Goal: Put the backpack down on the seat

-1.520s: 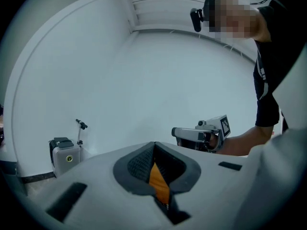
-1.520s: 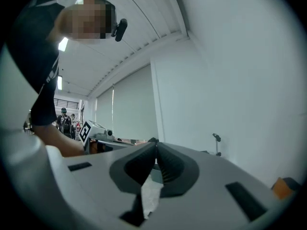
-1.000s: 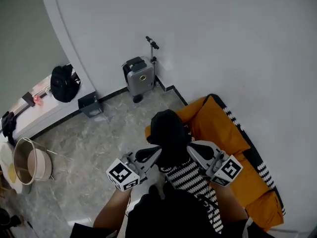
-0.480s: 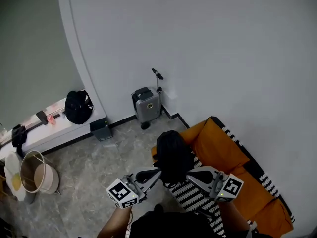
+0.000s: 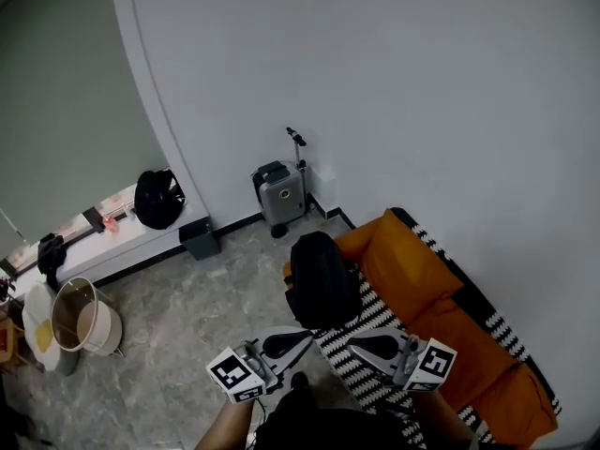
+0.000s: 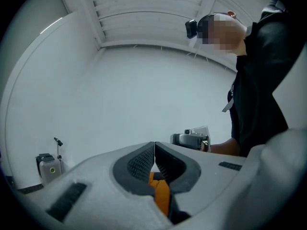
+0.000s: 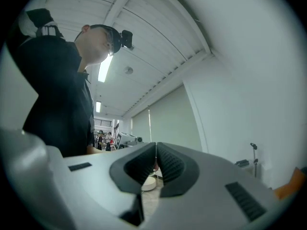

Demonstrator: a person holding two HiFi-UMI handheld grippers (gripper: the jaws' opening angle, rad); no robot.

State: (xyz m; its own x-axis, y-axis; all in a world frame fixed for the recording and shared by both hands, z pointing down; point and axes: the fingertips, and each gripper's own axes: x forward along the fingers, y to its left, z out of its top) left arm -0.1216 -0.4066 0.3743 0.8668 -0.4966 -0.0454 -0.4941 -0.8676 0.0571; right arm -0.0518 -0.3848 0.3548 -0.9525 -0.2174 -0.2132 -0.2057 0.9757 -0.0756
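The backpack (image 5: 322,279) is no longer held; both claws are pulled back toward the bottom of the frame. It is left standing tall on the seat (image 5: 441,322), just above them. The left claw (image 5: 305,336) and right claw (image 5: 356,342) are shut, with nothing held.

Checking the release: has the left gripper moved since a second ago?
Yes: the left gripper pulled back from the backpack on the sofa, toward the person.
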